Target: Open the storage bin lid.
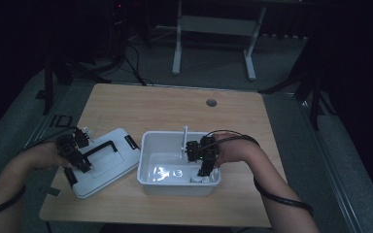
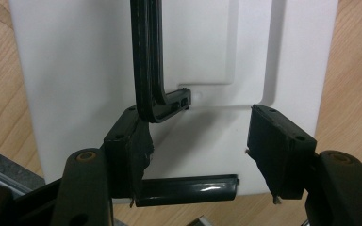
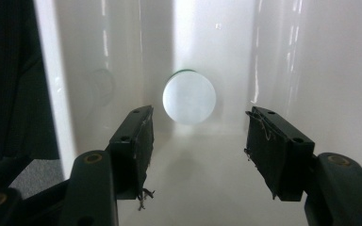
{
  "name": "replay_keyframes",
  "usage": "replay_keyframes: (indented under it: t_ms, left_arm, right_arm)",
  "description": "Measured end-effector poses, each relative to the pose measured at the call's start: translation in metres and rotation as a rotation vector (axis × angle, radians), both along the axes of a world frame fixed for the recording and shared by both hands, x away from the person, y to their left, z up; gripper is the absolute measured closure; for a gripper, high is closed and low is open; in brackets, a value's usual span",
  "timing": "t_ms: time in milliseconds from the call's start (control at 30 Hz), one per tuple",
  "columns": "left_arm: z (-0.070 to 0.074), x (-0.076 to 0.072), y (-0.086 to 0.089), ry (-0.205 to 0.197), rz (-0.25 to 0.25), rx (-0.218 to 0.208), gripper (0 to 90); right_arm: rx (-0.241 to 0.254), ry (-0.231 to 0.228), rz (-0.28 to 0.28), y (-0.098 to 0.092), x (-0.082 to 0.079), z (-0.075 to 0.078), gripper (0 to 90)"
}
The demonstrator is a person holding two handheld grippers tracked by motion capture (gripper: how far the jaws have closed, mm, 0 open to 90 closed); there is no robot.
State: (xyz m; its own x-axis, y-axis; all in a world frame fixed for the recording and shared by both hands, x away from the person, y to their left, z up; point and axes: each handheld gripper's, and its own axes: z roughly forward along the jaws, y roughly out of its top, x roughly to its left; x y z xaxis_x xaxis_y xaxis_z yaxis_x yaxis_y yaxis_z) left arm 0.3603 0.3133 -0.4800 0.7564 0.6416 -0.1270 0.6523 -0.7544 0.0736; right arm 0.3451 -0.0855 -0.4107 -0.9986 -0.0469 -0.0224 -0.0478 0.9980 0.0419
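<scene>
A white bin (image 1: pixel 144 162) stands mid-table, and its white lid (image 1: pixel 108 162) lies flat to the left. The lid has a black handle (image 1: pixel 99 145). My left gripper (image 1: pixel 83 167) hovers over the lid's near end. In the left gripper view, my left gripper (image 2: pixel 200 146) is open above the lid (image 2: pixel 75 70), with the handle's bend (image 2: pixel 146 61) beside the left jaw. My right gripper (image 1: pixel 204 170) points down into the bin's right part. In the right gripper view, my right gripper (image 3: pixel 198 141) is open with nothing between the jaws, and a white round cap (image 3: pixel 189 96) lies below on the bin's floor.
Small white round items (image 1: pixel 177 173) lie on the bin's floor, and a thin white upright piece (image 1: pixel 185 138) stands at its far wall. A black latch (image 2: pixel 188 188) sits on the lid's near edge. The wooden table (image 1: pixel 175 104) has a cable hole (image 1: pixel 211 103) at the back.
</scene>
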Motion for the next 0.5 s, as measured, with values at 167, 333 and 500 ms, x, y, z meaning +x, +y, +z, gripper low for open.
replay_keyframes:
  t_ms: [167, 333, 500]
  left_arm:
    - [0.000, 0.000, -0.002, 0.010, -0.001, -0.002, 37.9]
    - [0.001, 0.001, -0.002, 0.011, -0.001, -0.003, 37.2]
    - [0.002, 0.000, -0.002, 0.013, -0.002, -0.007, 37.2]
  right_arm:
    - [0.008, -0.020, -0.008, -0.008, -0.001, 0.010, 37.4]
    - [0.017, -0.035, -0.023, -0.019, -0.001, 0.020, 32.8]
    - [0.035, -0.055, -0.045, -0.033, -0.001, 0.033, 31.2]
